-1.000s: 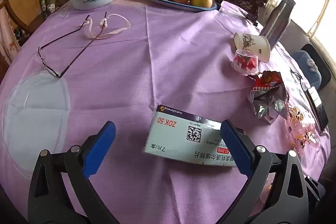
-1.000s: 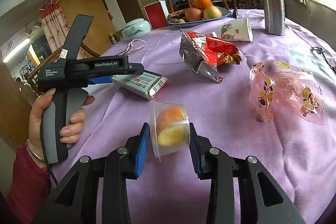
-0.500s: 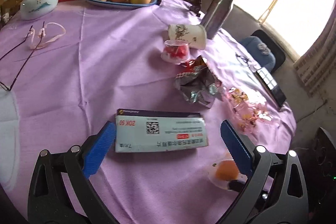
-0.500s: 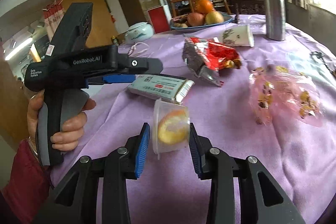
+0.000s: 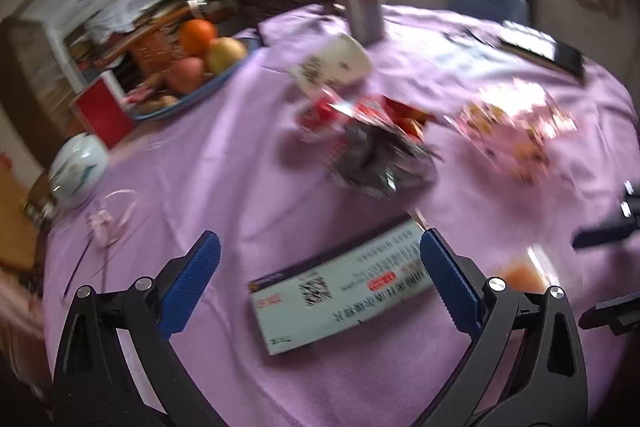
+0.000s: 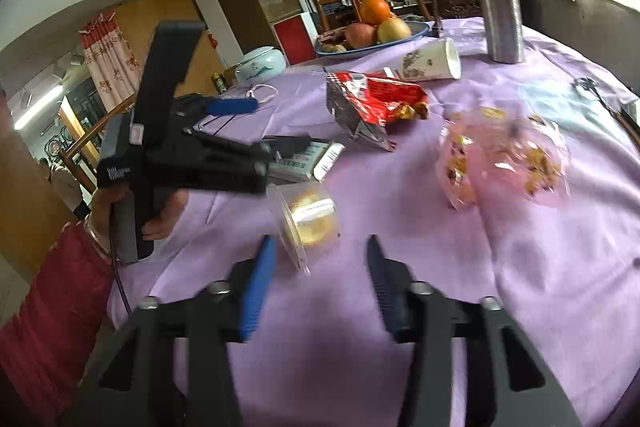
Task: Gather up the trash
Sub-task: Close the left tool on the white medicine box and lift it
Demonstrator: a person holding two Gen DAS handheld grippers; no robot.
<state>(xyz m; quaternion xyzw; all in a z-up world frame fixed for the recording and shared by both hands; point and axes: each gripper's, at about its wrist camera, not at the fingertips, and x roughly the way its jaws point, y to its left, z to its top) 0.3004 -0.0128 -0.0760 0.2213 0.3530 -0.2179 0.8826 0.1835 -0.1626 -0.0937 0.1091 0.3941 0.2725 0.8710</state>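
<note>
At a round table point(image 6: 520, 307) draped in a lilac cloth, two hand-held tongs work over scattered litter. The left tongs point(image 5: 320, 277), seen low in the left wrist view, are spread wide and empty, their blue pads on either side of a white medicine box point(image 5: 340, 291) that lies flat on the cloth at lower centre; neither pad touches it. In the right wrist view the right tongs point(image 6: 318, 283) stand open at the bottom of the frame, holding nothing. Just beyond their tips, a clear plastic cup point(image 6: 306, 221) with orange fruit inside lies tipped on its side at centre. Above it sits a crumpled red-and-silver snack bag point(image 6: 372, 107), with a toppled paper cup point(image 6: 428, 65) behind and a pink sweet wrapper bag point(image 6: 504, 159) at right. A steel flask point(image 6: 498, 19) stands upright at upper right; a blue fruit dish point(image 6: 416, 33) sits at upper centre. A red-sleeved hand point(image 6: 160, 211) grips the left tool at left.
</note>
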